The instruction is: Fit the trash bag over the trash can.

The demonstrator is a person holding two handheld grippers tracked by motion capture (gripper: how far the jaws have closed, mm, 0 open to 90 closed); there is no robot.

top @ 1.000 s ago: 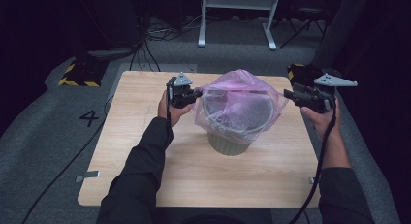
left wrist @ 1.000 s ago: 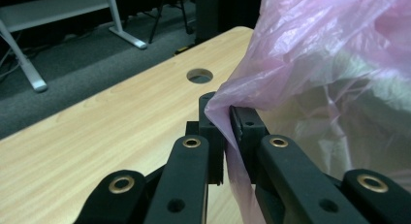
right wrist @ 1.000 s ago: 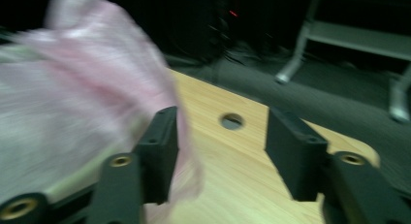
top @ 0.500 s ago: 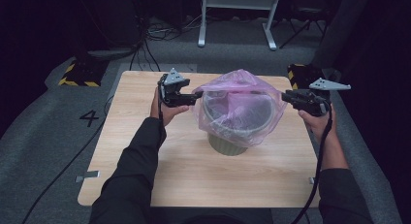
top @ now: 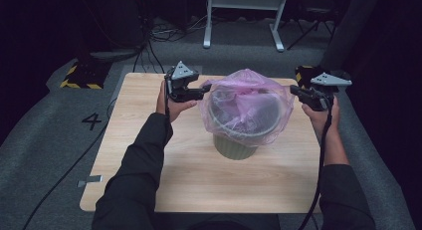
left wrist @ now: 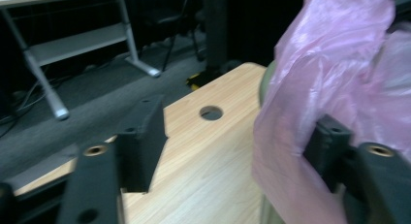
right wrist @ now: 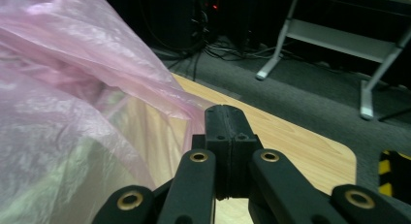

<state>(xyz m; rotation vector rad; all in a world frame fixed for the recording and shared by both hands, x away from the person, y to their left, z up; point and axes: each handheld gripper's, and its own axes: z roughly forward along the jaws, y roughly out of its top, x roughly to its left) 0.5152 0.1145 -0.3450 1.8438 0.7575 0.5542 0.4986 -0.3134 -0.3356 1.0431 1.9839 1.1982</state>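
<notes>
Pink bag [top: 246, 103] hides most of the bin [top: 234, 146] underneath.

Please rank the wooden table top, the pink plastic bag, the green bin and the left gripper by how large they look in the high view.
1. wooden table top
2. pink plastic bag
3. and 4. green bin and left gripper: unsure, since the bag hides most of the bin; its visible part looks about as big as the gripper.
</notes>
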